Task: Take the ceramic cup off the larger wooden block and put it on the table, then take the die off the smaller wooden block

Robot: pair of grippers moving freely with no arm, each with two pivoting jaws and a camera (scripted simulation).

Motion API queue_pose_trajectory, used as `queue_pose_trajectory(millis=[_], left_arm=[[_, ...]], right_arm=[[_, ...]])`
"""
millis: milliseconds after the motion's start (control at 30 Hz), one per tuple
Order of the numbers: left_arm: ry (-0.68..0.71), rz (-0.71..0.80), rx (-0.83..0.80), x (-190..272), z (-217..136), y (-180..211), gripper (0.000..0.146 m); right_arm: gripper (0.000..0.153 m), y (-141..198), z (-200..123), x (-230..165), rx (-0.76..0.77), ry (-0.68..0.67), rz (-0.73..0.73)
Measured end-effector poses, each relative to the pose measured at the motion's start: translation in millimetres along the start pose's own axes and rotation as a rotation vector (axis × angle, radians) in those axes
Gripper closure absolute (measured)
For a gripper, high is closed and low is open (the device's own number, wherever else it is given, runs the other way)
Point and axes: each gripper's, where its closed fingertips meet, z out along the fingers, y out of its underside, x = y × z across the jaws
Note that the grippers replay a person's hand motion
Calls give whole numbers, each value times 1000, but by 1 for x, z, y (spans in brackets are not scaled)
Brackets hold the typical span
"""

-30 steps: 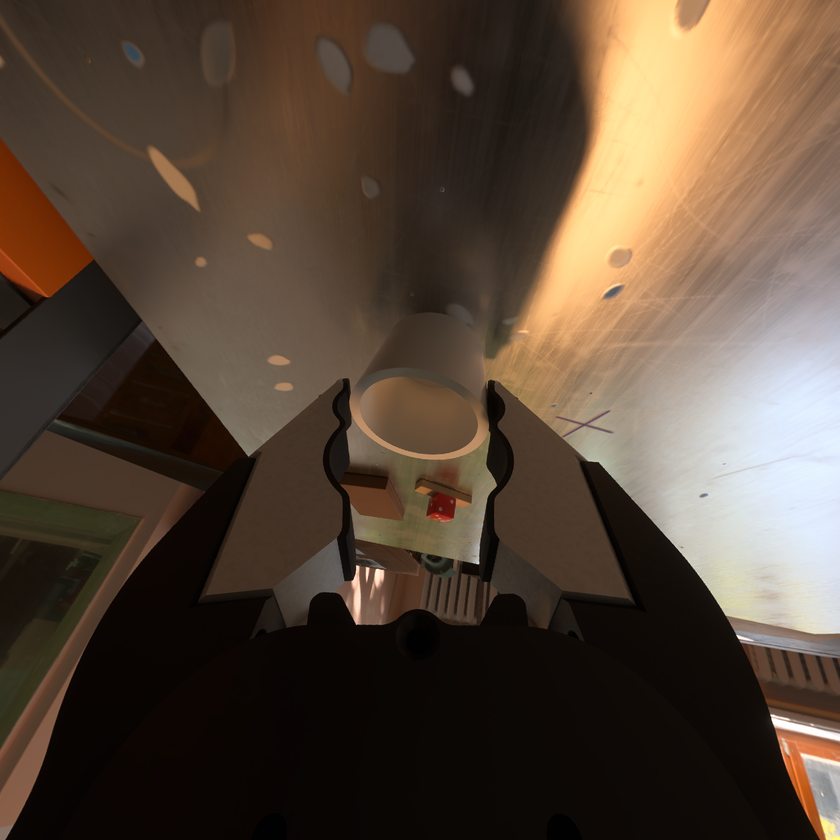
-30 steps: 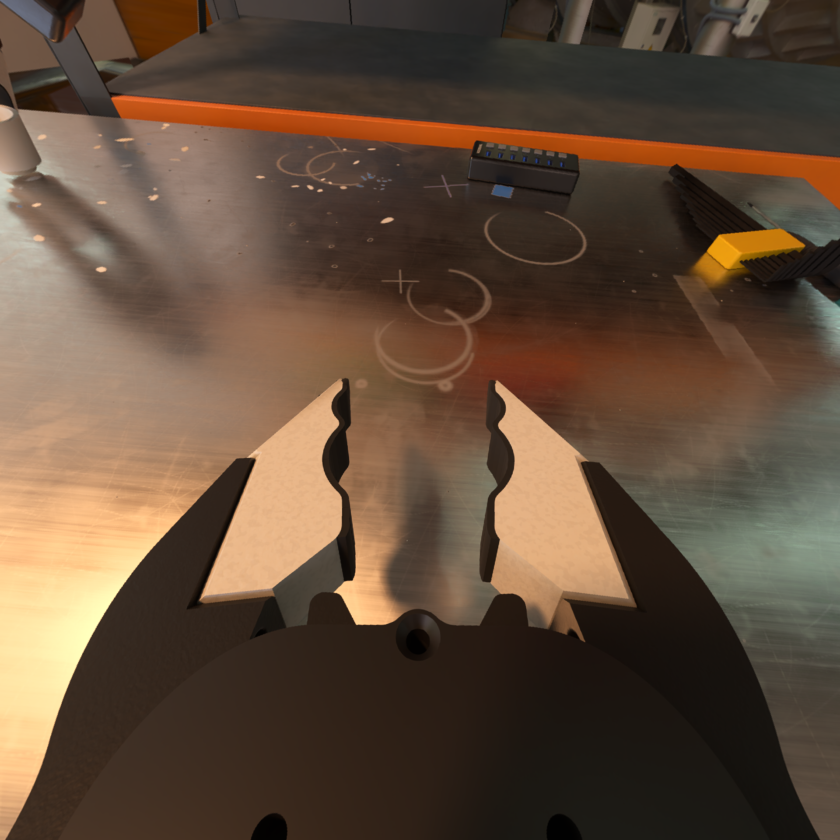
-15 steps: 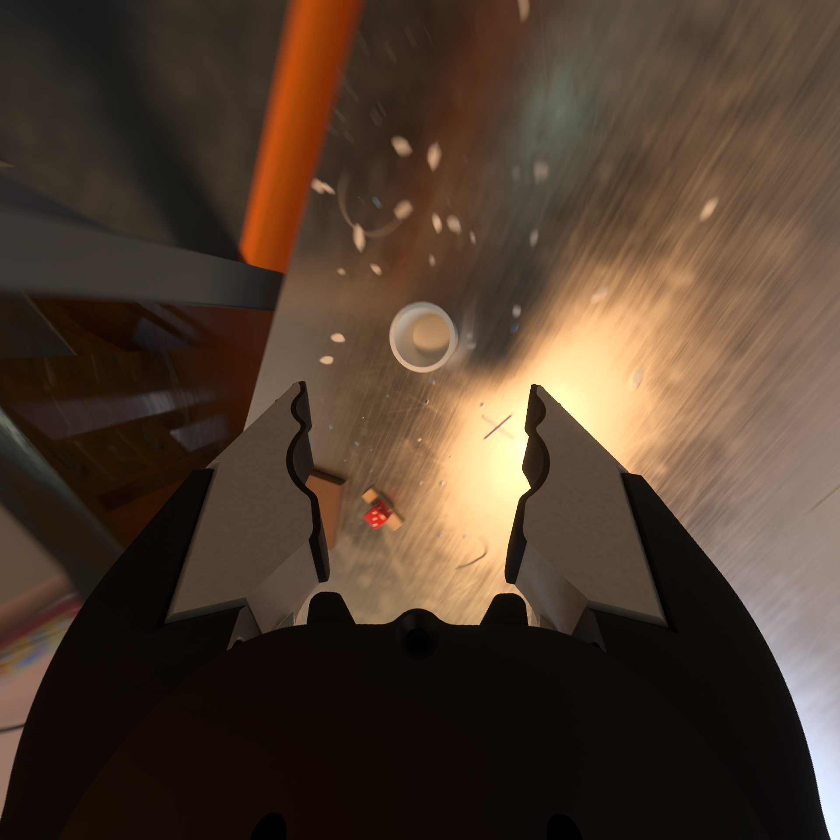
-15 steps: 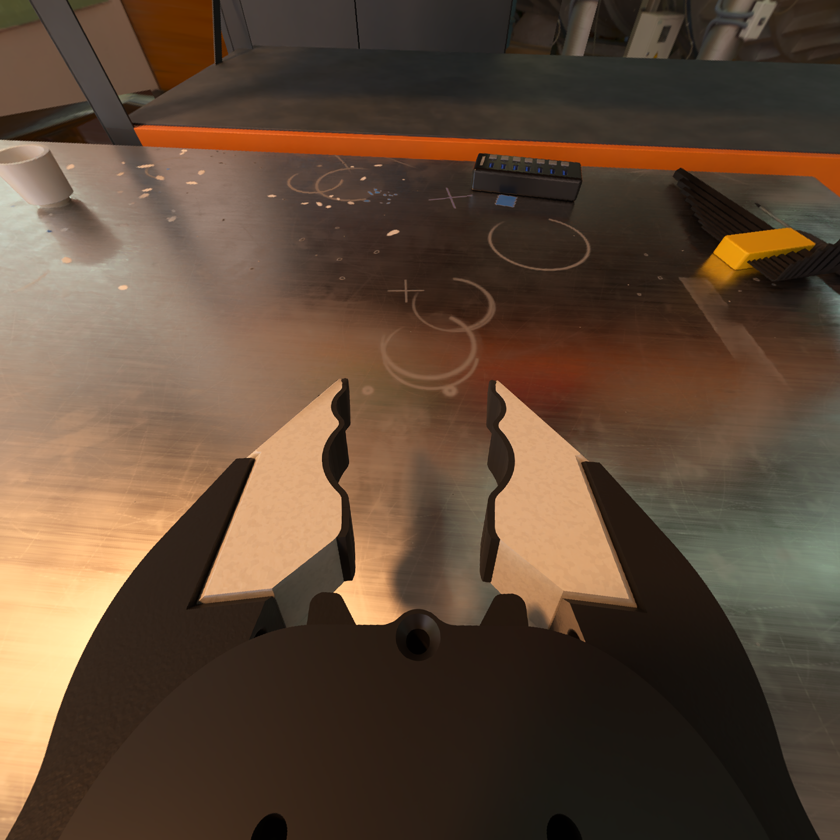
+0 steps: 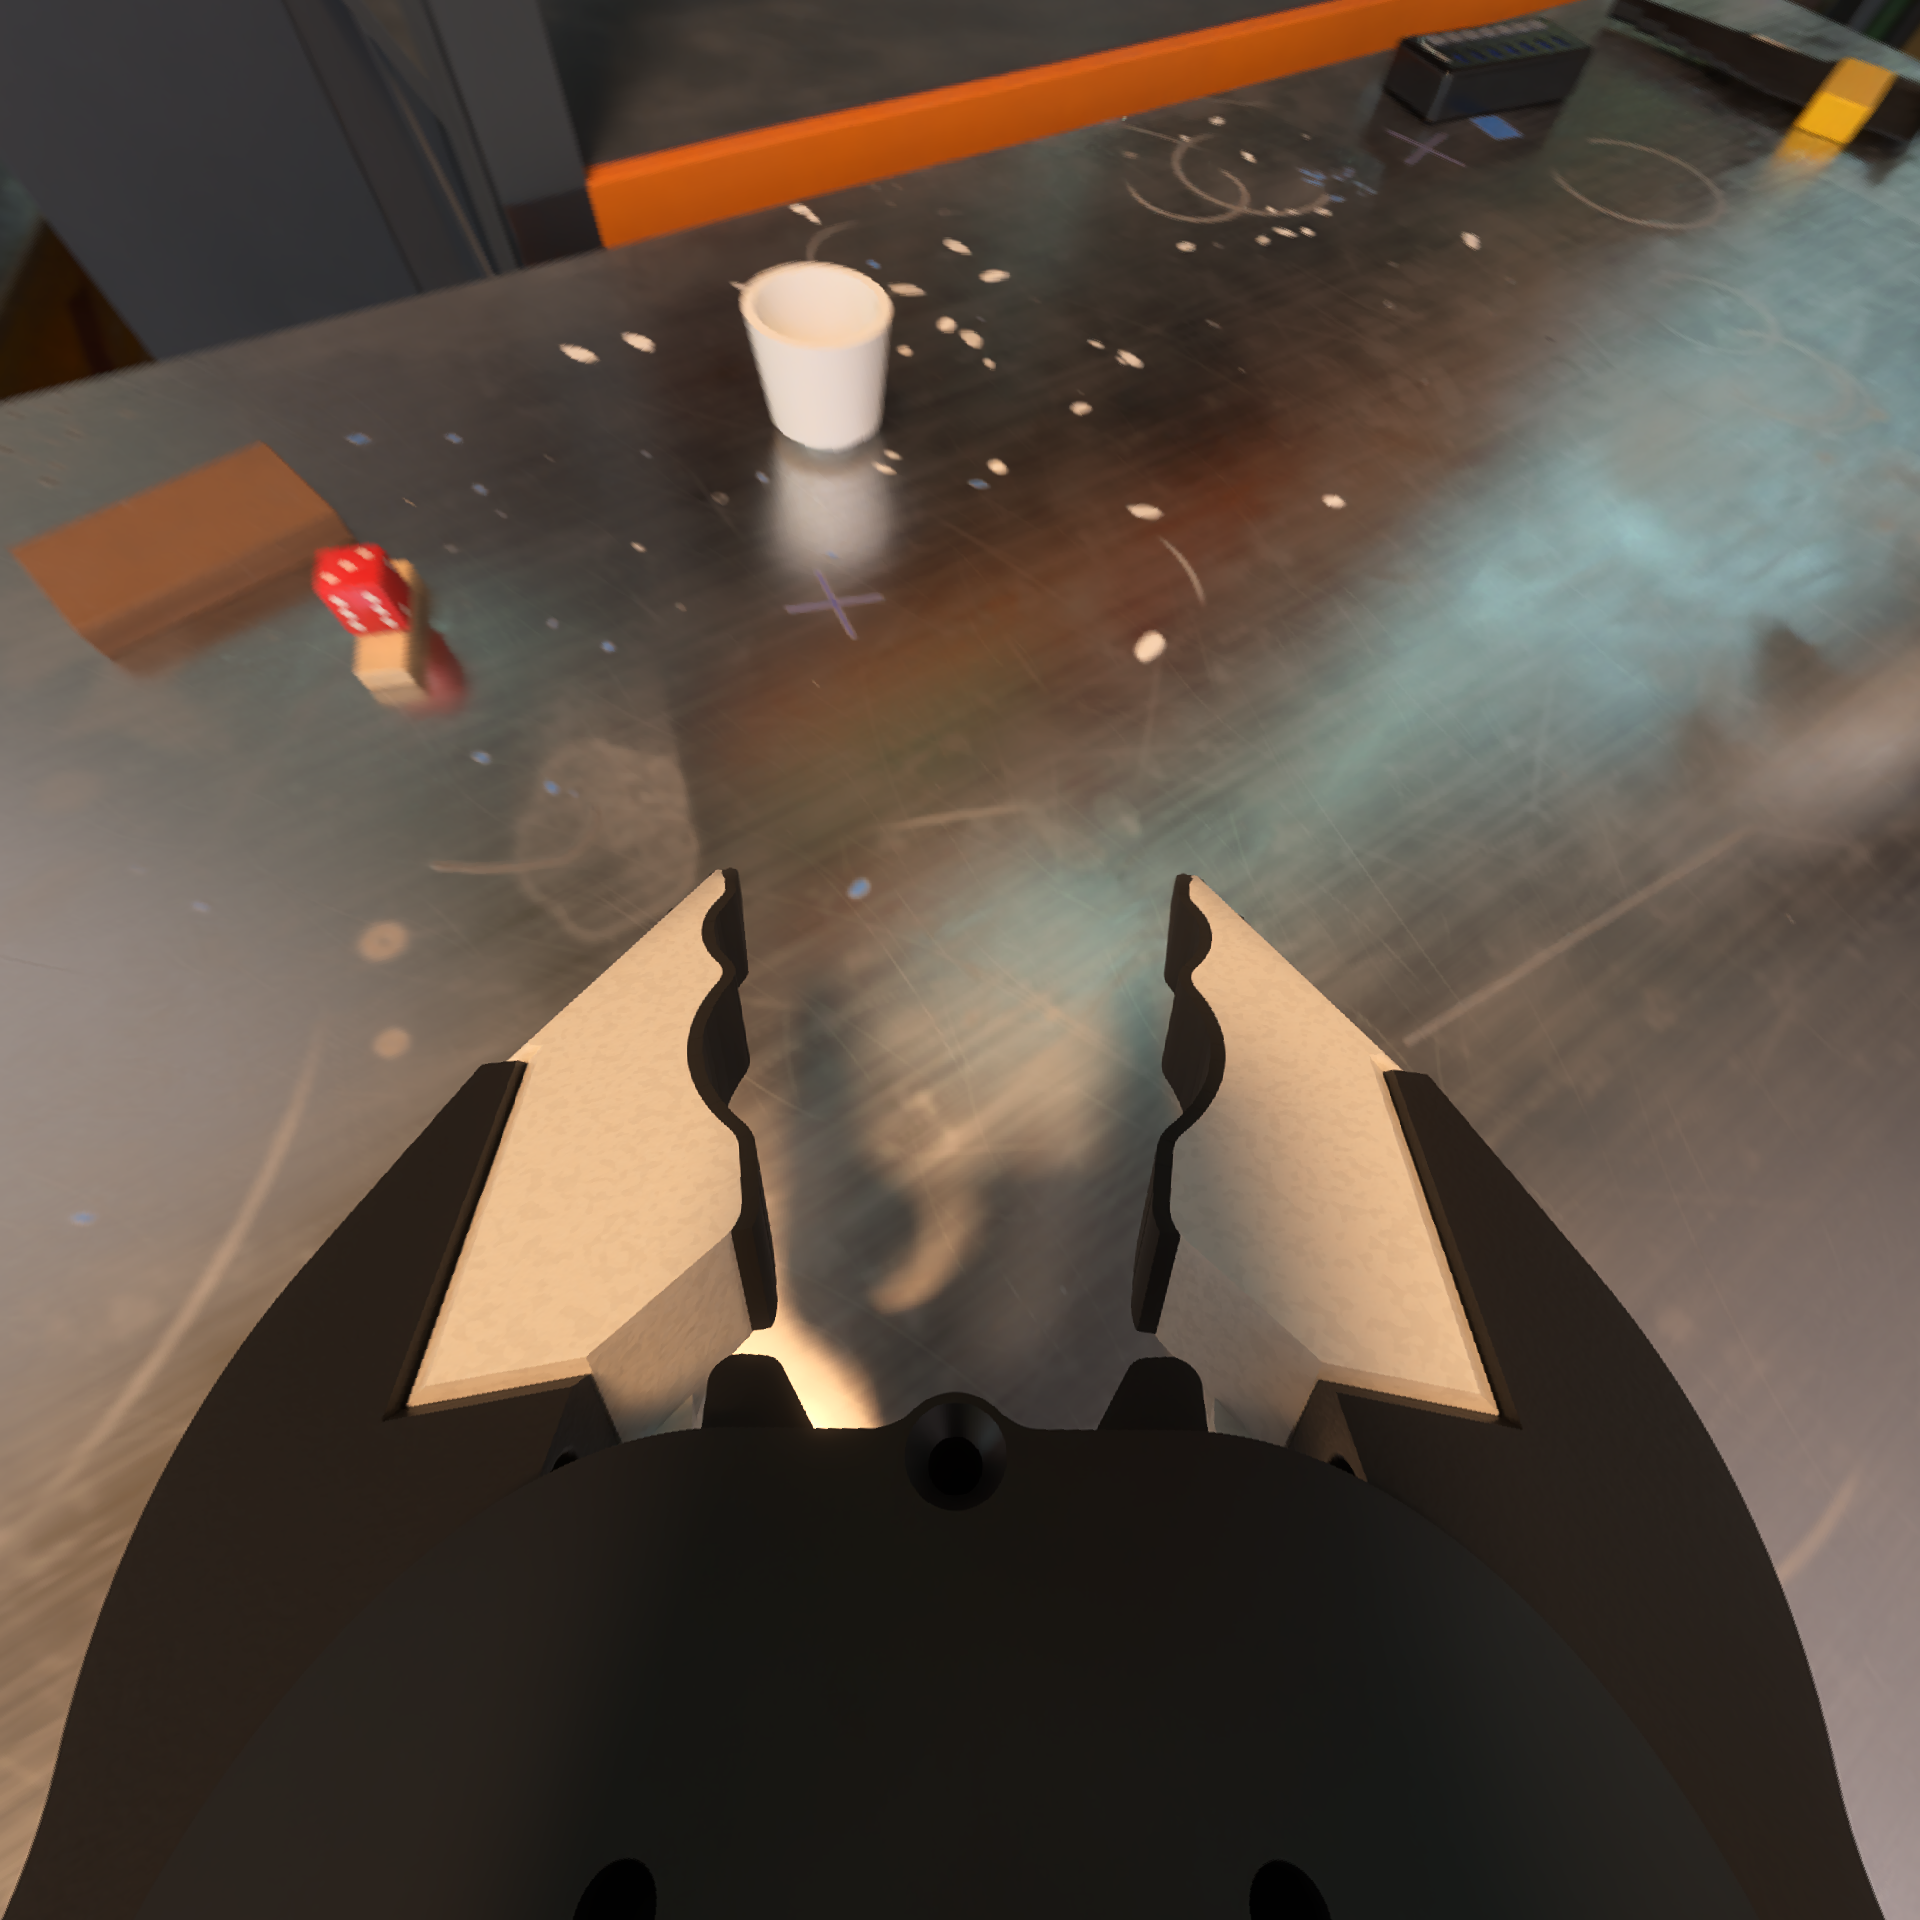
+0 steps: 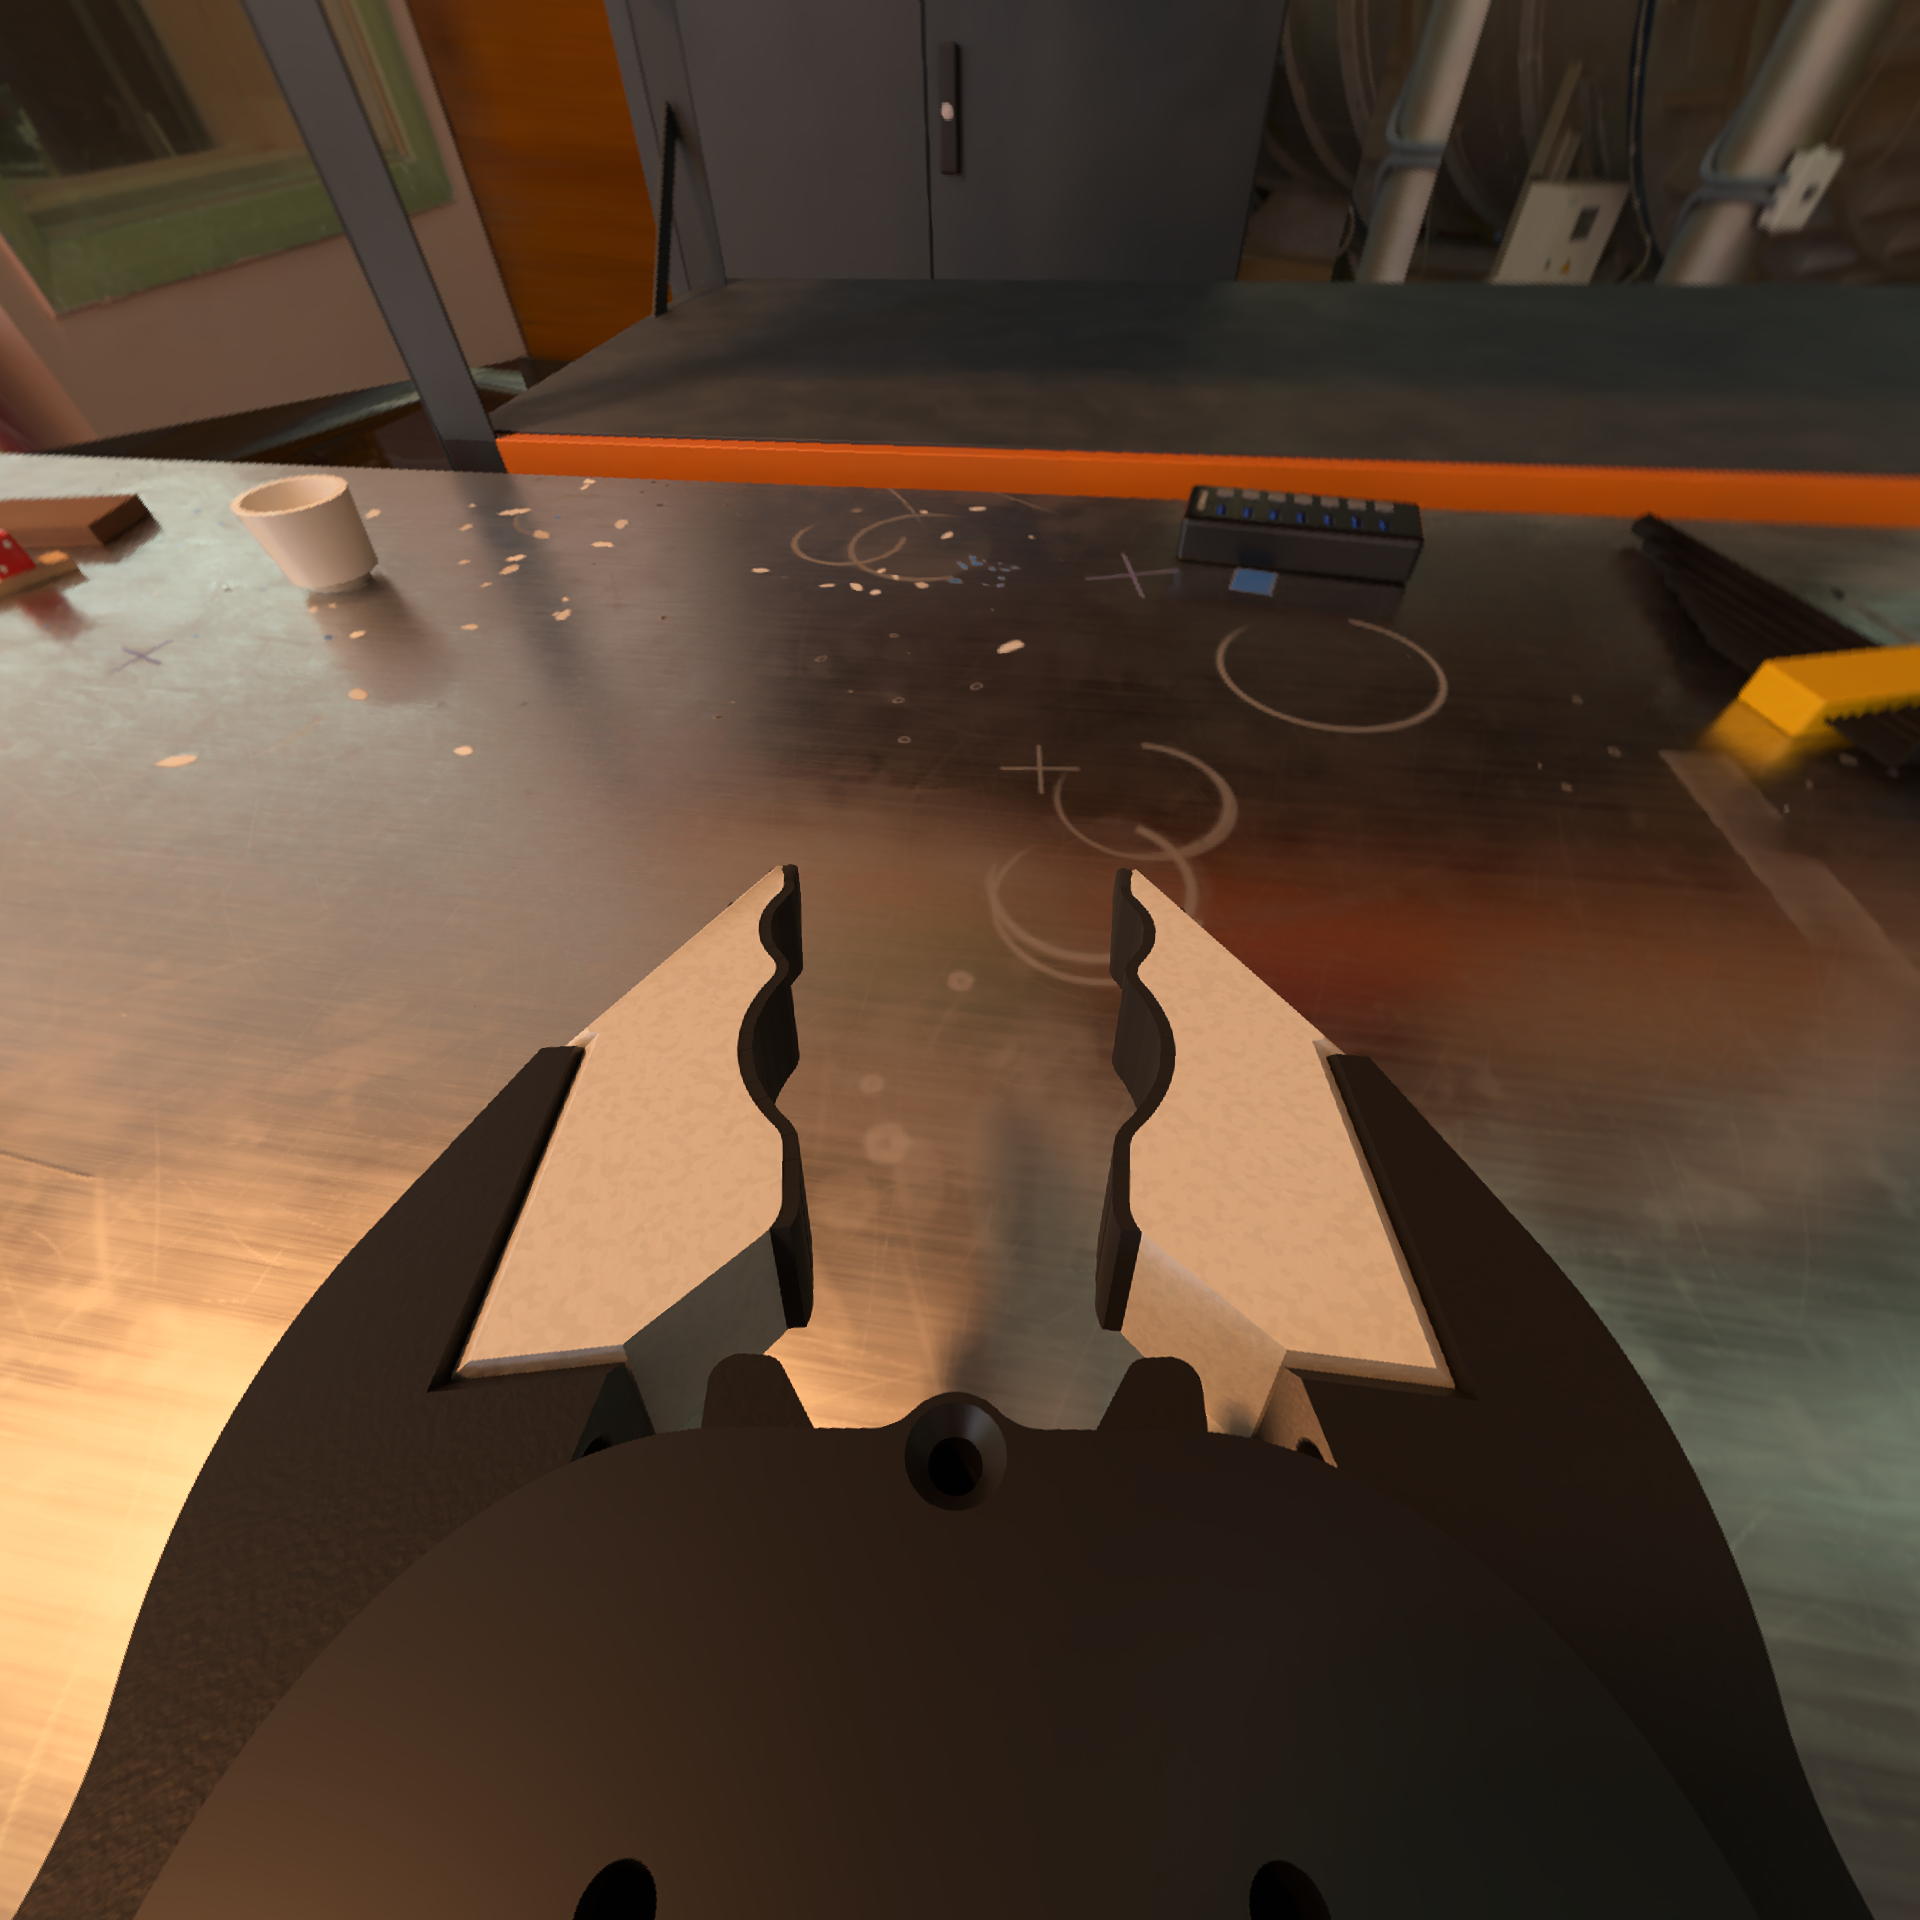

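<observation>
The white ceramic cup (image 5: 821,353) stands upright on the metal table (image 5: 1351,727), well ahead of my left gripper (image 5: 954,883), which is open and empty. The larger wooden block (image 5: 177,556) lies bare at the far left. The red die (image 5: 358,587) rests on the smaller wooden block (image 5: 393,649) just right of it. My right gripper (image 6: 956,878) is open and empty over the table's middle. In the right wrist view the cup (image 6: 307,530), the larger block (image 6: 73,517), the die (image 6: 8,554) and the smaller block (image 6: 36,574) sit at the far left.
A black hub (image 6: 1299,535) stands at the back near the orange table edge (image 6: 1143,468). A yellow block on a black ribbed mat (image 6: 1808,701) lies at the right. In the left wrist view the hub (image 5: 1486,64) and yellow block (image 5: 1834,102) are at the top right.
My left gripper let go of the cup, opened wider and drew back and away; the cup now stands alone on the table. My right gripper tilted up a little.
</observation>
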Motion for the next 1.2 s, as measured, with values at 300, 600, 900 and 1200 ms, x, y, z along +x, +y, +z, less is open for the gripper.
queue_pose_trajectory(millis=[300, 600, 900, 1200], left_arm=[[113, -128, 24, -7, -1, -1, 72], [-53, -210, -328, -115, 67, -89, 84], [-123, -207, -668, -164, 180, -83, 92], [-161, -200, -766, -179, 196, -71, 93]], right_arm=[[91, 5, 15, -24, -33, -8, -155], [92, -2, 9, -20, -6, -12, -172], [92, -5, 0, -13, 15, -10, -138], [92, -2, -1, -12, 1, -12, -131]])
